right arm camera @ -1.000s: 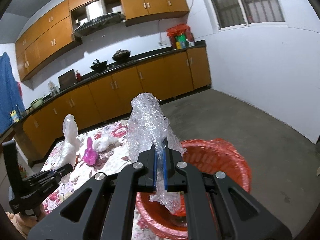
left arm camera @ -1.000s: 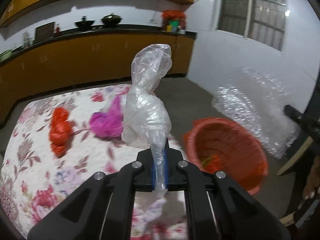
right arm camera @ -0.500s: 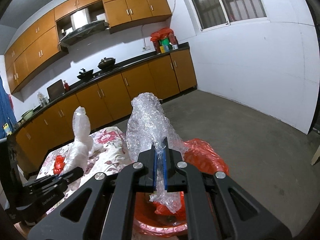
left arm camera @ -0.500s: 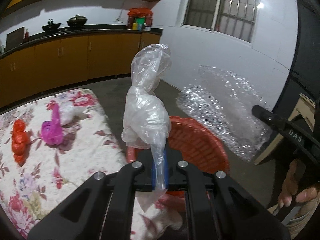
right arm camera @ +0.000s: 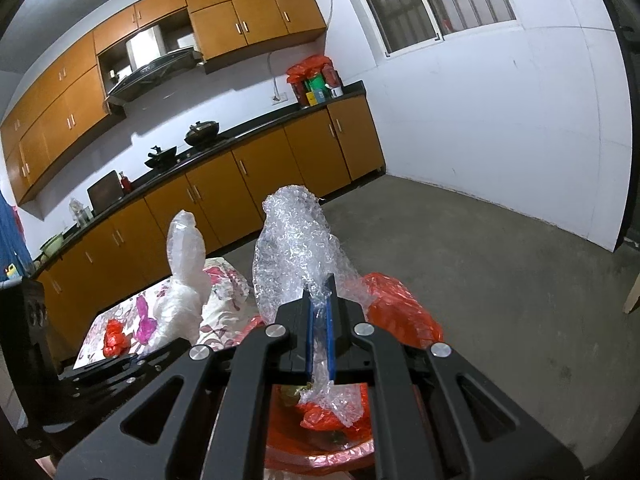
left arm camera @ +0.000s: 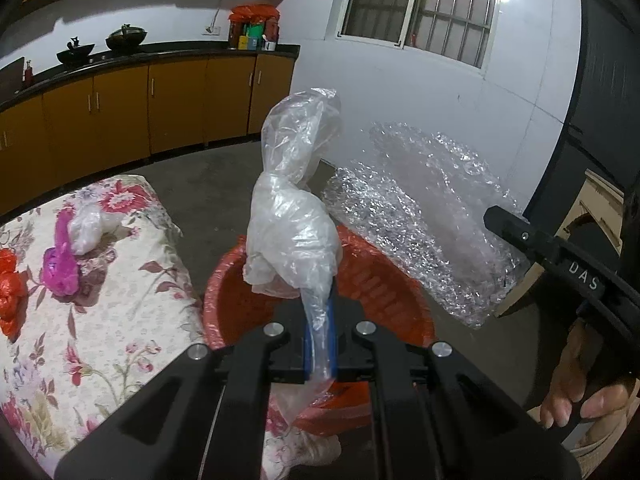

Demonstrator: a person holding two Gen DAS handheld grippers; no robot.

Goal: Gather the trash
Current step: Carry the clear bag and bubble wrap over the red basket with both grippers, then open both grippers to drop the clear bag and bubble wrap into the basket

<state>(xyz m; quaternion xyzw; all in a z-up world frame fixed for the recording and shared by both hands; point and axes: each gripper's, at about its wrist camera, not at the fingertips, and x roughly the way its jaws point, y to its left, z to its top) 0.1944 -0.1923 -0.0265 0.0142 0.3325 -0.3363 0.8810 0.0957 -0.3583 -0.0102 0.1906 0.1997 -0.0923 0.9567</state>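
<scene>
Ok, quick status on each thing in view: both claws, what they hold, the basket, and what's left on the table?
Left claw: shut on clear plastic bag.
Right claw: shut on bubble wrap.
Red basket: upright beside the table, under both claws.
Pink bag: lying on flowered tablecloth.
Red bag: lying on tablecloth.
Small white bag: on tablecloth, touching pink bag.

Two grippers (left arm camera: pixel 319 344) (right arm camera: pixel 319 334), one basket (left arm camera: pixel 384 280) — three table scraps (left arm camera: pixel 60 260)

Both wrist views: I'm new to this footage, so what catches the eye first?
The left tool is shut on a clear plastic bag standing up over the red basket. The right tool pinches a wad of bubble wrap above the same basket. Red and magenta scraps still lie on the floral tablecloth.
</scene>
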